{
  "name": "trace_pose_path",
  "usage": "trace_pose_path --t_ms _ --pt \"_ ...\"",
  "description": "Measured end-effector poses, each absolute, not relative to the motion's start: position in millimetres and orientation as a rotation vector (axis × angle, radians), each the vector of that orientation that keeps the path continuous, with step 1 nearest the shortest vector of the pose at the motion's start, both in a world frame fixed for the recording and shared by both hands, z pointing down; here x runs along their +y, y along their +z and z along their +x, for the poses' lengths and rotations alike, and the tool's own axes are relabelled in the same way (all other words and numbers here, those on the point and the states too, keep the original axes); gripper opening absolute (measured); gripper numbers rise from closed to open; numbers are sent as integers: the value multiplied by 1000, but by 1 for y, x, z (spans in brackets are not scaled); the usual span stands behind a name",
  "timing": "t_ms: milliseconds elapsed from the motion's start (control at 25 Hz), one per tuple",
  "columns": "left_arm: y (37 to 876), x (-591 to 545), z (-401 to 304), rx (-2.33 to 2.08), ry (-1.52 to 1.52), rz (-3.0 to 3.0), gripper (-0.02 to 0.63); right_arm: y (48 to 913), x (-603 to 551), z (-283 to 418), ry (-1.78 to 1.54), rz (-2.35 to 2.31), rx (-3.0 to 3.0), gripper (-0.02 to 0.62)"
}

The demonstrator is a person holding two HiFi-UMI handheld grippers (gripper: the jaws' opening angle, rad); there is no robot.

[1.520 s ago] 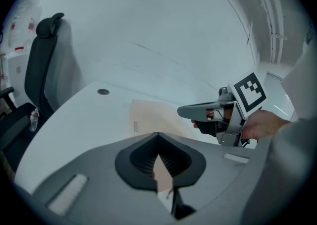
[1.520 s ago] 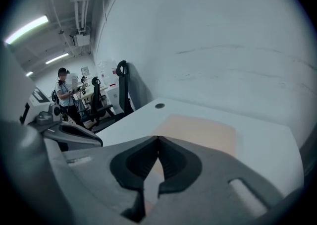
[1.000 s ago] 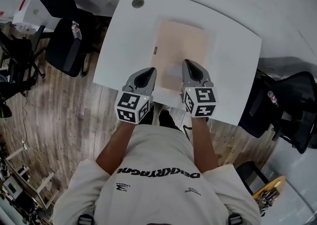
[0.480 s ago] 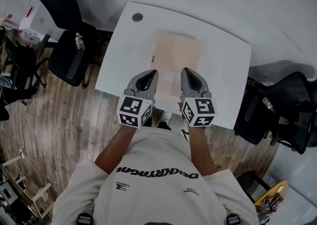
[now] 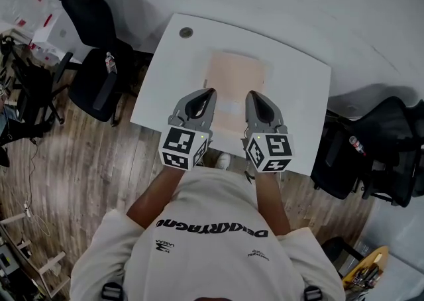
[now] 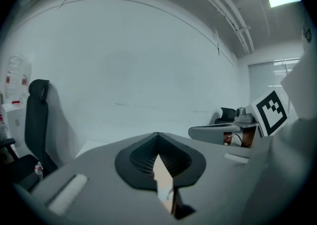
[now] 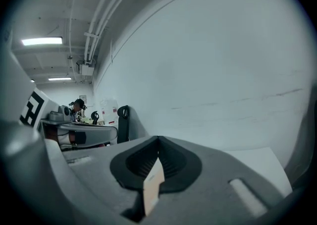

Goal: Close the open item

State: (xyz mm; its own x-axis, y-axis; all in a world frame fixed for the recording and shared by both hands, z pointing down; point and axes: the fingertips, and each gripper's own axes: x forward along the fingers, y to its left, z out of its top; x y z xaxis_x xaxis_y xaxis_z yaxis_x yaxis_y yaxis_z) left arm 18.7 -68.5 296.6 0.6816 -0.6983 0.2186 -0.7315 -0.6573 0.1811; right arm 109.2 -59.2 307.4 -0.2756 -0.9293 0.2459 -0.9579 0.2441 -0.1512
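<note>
A flat beige rectangular item (image 5: 234,79) lies in the middle of the white table (image 5: 298,101); I cannot tell whether it is open. My left gripper (image 5: 208,93) and right gripper (image 5: 252,95) hang side by side above its near edge, both with jaws together and nothing held. In the left gripper view the left gripper (image 6: 158,138) shows only a thin slit, with the beige item (image 6: 162,175) visible through it. The right gripper (image 7: 158,140) likewise shows a sliver of the beige item (image 7: 152,187) below it.
A round grommet (image 5: 186,32) sits at the table's far left corner. Black office chairs stand at the left (image 5: 93,77) and at the right (image 5: 381,150) of the table. A wooden floor lies around it, and a white wall (image 6: 148,60) stands behind it.
The head view has drawn back a little, so the table looks smaller. Both grippers keep the same shut pose over the item's near edge.
</note>
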Motion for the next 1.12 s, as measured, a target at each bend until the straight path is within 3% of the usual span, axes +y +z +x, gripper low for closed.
trace_pose_path --t_ms 560,1120 --pt "255 -66 30 -1203 78 2754 3 271 -45 112 264 1897 -2430 0" --pt "268 -68 30 -1169 87 2769 3 278 -48 111 253 1907 -2440 0"
